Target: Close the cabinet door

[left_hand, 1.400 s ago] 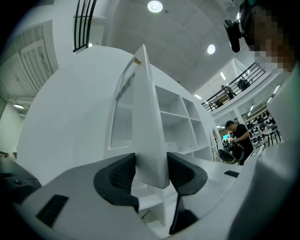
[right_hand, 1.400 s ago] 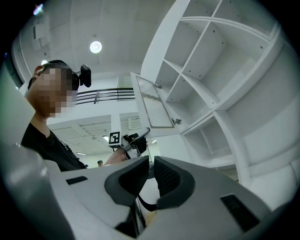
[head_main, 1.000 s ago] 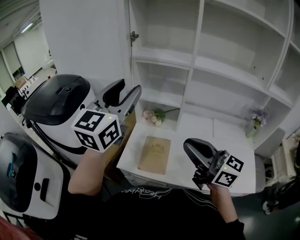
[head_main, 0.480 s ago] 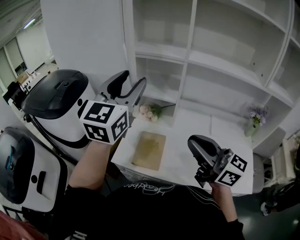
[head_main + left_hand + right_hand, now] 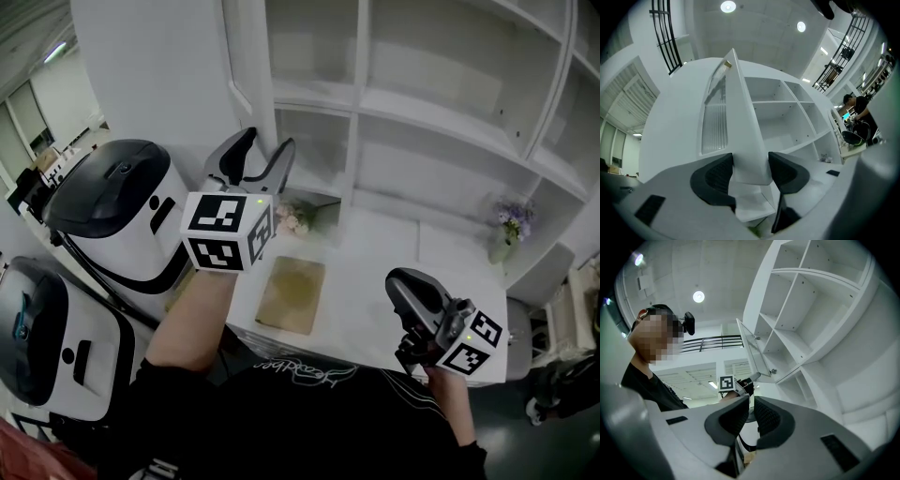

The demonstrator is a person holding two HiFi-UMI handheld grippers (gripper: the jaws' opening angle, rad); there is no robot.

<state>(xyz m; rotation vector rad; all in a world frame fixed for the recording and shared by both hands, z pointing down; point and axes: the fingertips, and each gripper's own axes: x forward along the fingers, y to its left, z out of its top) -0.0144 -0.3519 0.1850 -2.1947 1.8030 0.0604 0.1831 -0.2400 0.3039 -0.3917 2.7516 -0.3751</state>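
A white shelf unit [image 5: 450, 122] of open compartments stands on a white counter [image 5: 394, 272]. Left of the counter are two white machines [image 5: 117, 202] with black tops.

The door [image 5: 740, 126] hangs at the unit's left edge, swung out from the compartments towards the person. A ribbed glass panel [image 5: 715, 119] is set in its outer face. Its lower corner hangs above the counter's back left corner.

The left gripper [image 5: 750, 169] points at the door's free edge, and its jaws straddle the lower corner, one pad on each face. The jaws stand well apart and have just been opening. Whether the pads touch the door cannot be told.

The right gripper [image 5: 749, 416] is held off the counter's front right edge, well apart from the door. Its jaws are almost together, with only a slit between the pads and nothing in it.

A brown book [image 5: 292, 295] lies flat near the counter's front left corner. Pink flowers [image 5: 292, 220] lie at the back left, just below the left gripper in the head view. A small vase [image 5: 506, 234] of purple flowers stands upright at the back right edge.
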